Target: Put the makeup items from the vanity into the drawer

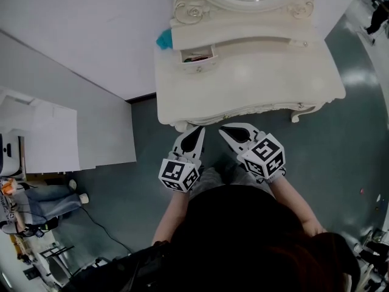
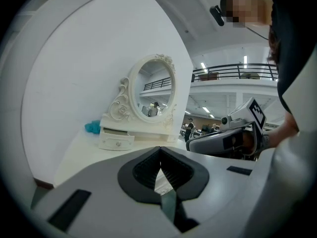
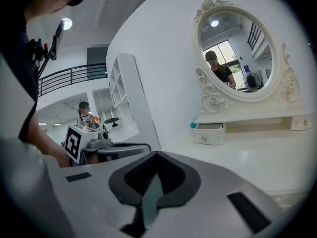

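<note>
- Left gripper [image 2: 160, 151] has its jaws closed, pads meeting at the tip, with nothing between them.
- Right gripper [image 3: 157, 156] is closed the same way and is also empty.
- Both are held side by side and slightly apart. Their tips point at the front edge of the vanity [image 1: 255, 84] and sit near it, over the floor [image 1: 340, 151].
- The vanity is cream-white with a carved rim, and its broad top is smooth and pale.
- It stands against a white wall [image 1: 79, 29] on a grey-green floor.
- An oval mirror [image 3: 237, 58] in a scrolled frame rises from a raised shelf at the back of the top.
- A small drawer [image 1: 197, 56] under the left end of that shelf is pulled open.
- Small items [image 1: 196, 58] lie inside it, showing reddish and green, too small to tell apart.
- A teal thing [image 1: 165, 39] sits on the back left corner of the top, just beside the drawer and outside it.
- White shelves [image 3: 124, 95] stand along the wall to the left.
- A railed balcony [image 2: 233, 71] and ceiling lights show in the hall beyond, with a person [image 3: 85, 114] standing far off.
- A dark cable [image 1: 103, 230] trails over the floor at lower left.
</note>
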Demonstrator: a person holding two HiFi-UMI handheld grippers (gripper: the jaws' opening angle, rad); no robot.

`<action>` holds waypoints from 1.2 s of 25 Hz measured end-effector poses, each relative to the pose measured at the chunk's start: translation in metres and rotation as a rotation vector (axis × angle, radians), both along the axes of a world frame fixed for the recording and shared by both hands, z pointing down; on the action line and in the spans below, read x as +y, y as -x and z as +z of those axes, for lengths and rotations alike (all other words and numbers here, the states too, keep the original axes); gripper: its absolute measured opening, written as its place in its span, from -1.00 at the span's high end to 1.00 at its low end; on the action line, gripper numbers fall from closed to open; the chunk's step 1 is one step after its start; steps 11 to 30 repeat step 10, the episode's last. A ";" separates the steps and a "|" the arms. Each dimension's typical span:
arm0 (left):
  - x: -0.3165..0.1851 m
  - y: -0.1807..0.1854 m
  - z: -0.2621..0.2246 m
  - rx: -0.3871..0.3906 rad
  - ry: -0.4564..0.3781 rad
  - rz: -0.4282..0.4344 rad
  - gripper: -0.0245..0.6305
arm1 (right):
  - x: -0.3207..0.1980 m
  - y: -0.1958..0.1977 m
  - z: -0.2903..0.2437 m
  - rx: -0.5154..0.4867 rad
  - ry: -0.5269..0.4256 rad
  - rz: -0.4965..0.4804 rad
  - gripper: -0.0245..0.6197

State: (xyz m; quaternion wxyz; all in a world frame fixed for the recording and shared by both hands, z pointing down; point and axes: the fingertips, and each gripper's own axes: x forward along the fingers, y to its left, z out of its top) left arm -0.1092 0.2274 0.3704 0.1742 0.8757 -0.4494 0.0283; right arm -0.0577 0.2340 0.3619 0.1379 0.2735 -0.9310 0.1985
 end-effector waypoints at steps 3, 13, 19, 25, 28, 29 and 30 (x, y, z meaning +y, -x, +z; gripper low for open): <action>-0.003 0.010 -0.005 -0.001 -0.006 0.004 0.89 | -0.003 0.007 -0.003 -0.003 0.002 0.024 0.86; 0.020 0.015 0.015 0.036 0.054 0.029 0.89 | 0.016 0.012 0.016 0.021 0.058 0.044 0.86; 0.020 0.015 0.015 0.036 0.054 0.029 0.89 | 0.016 0.012 0.016 0.021 0.058 0.044 0.86; 0.020 0.015 0.015 0.036 0.054 0.029 0.89 | 0.016 0.012 0.016 0.021 0.058 0.044 0.86; 0.020 0.015 0.015 0.036 0.054 0.029 0.89 | 0.016 0.012 0.016 0.021 0.058 0.044 0.86; 0.020 0.015 0.015 0.036 0.054 0.029 0.89 | 0.016 0.012 0.016 0.021 0.058 0.044 0.86; 0.020 0.015 0.015 0.036 0.054 0.029 0.89 | 0.016 0.012 0.016 0.021 0.058 0.044 0.86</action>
